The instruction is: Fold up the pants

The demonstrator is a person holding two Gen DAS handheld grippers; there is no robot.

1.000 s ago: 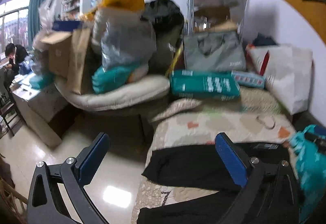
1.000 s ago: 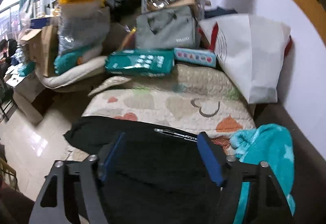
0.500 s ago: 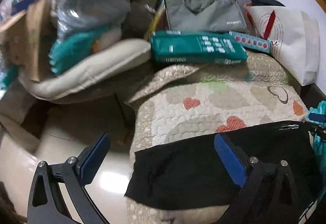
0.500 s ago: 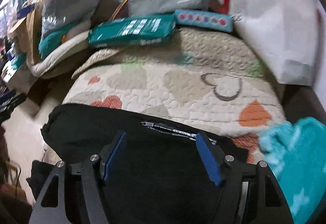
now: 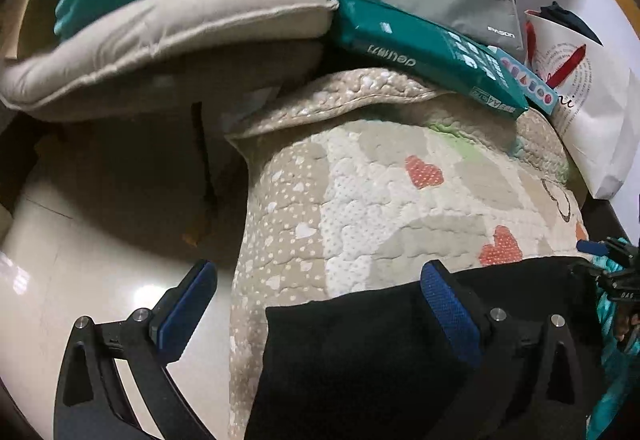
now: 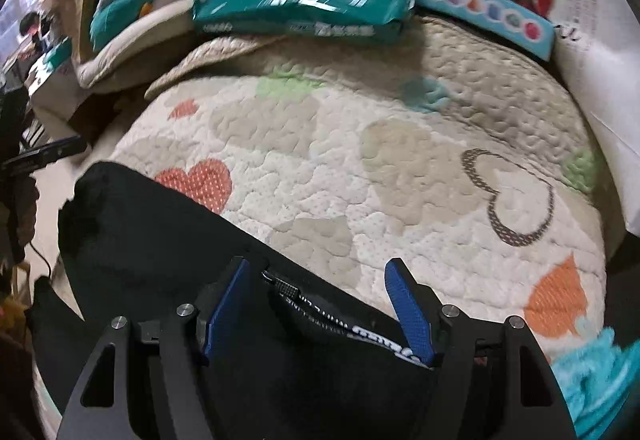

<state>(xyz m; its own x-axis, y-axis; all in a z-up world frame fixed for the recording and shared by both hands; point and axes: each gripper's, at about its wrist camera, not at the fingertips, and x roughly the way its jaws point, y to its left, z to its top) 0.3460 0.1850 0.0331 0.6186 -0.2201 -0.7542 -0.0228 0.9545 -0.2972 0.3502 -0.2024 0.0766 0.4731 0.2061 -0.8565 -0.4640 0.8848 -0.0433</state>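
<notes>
Black pants (image 6: 160, 240) on quilt (image 6: 360, 160) — both grippers agape.

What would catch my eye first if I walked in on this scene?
Probably the black pants spread over the near edge of a cream quilted cover with coloured hearts, both open blue-padded grippers, left and right, poised over the fabric. Behind, a teal paper pack fronts a clutter of bags.

the right tongs (image 6: 320, 304) with blue pads are wide open over the top edge of the soft black pants (image 6: 168, 248). a zipper with white letters sits between the pads. the pants lie on a bumpy cream quilt with colored hearts (image 6: 360, 144). a green packet (image 6: 304, 6) rests at the quilt's far end.
</notes>
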